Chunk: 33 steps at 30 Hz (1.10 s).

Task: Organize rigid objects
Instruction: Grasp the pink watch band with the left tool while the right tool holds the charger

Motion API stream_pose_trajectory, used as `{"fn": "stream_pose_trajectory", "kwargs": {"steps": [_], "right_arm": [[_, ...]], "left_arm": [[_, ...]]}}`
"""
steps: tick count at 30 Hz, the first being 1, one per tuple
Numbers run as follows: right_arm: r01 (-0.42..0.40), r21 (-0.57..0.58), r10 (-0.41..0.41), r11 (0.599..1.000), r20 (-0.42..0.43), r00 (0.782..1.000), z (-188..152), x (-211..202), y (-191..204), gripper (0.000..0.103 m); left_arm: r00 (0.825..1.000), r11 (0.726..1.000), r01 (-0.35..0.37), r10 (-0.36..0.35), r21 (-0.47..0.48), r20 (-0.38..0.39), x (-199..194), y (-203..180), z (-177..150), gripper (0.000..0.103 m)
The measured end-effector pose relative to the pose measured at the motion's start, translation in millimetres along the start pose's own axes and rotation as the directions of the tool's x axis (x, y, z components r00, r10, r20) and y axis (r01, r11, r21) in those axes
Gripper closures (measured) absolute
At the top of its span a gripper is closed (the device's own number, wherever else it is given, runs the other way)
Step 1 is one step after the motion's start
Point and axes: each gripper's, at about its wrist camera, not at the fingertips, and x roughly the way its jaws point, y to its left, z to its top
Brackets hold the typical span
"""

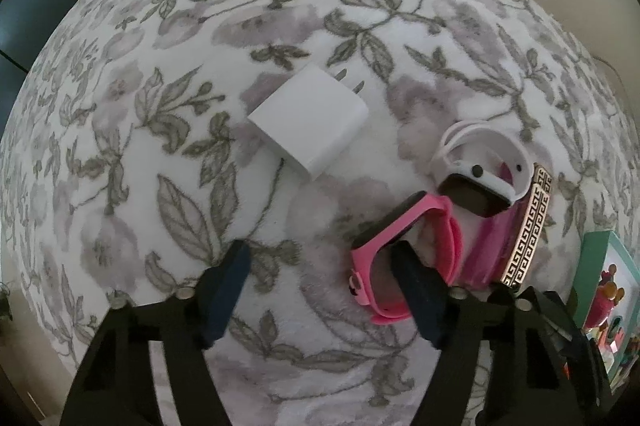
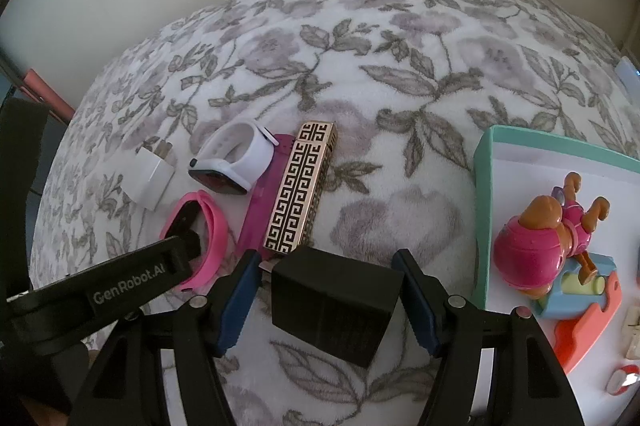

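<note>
1. Black adapter (image 2: 338,306) lies on the flowered bed cover (image 2: 400,74), right between the blue pads of my right tool (image 2: 326,306). The jaws stand spread with a gap showing on each side, so nothing is pinched yet. I judge it a stiff, fairly dense block with flat, smooth sides; closing square on the two opposite faces should hold it without slip.
2. Pink watch (image 1: 404,250) sits at my left tool (image 1: 320,290). One finger (image 1: 416,290) is down inside the strap loop and the other stands apart on bare cover. The jaws are spread; the finger may touch the band, but it is not clamped. The strap looks rubbery and will bend, so the hard dark face is the better place to take hold.
3. Just beyond lies a gold patterned case (image 2: 300,190) resting on a magenta case (image 2: 260,210). Both look rigid and slick; I would grip them across the narrow width.
4. White watch (image 2: 232,162) leans against the magenta case. It seems light, with a springy band.
5. White charger (image 1: 308,124) lies farther out, apart from the rest, prongs pointing away. It is hard and smooth, easy on its flat faces.
6. Off to the right a teal-rimmed tray (image 2: 482,206) holds a toy figure (image 2: 544,238).
</note>
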Motion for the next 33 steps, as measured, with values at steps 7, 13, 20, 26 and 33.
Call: {"fn": "stream_pose_trajectory", "kwargs": {"steps": [7, 13, 20, 26, 33], "right_arm": [[-0.003, 0.023, 0.003, 1.000, -0.006, 1.000, -1, -3, -3, 0.033], [-0.019, 0.050, 0.020, 0.999, -0.017, 1.000, -3, -6, -9, 0.033], [-0.055, 0.107, 0.058, 0.993, -0.027, 0.998, -3, -11, -16, 0.033], [-0.084, 0.126, 0.087, 0.988, -0.020, 0.996, -1, -19, -16, 0.033], [-0.112, 0.127, 0.110, 0.986, 0.017, 0.994, 7, -40, -14, 0.033]], "left_arm": [[1.000, 1.000, -0.001, 0.002, -0.020, 0.018, -11, 0, 2, 0.070], [1.000, 0.999, -0.004, 0.005, -0.037, 0.020, -11, 10, 1, 0.087], [1.000, 0.998, 0.020, -0.019, -0.064, 0.017, -10, 28, -1, 0.093], [0.998, 0.995, 0.052, -0.049, -0.079, 0.040, -28, 60, -2, 0.093], [0.990, 0.990, 0.098, -0.087, -0.100, 0.109, -66, 75, 2, 0.093]]}}
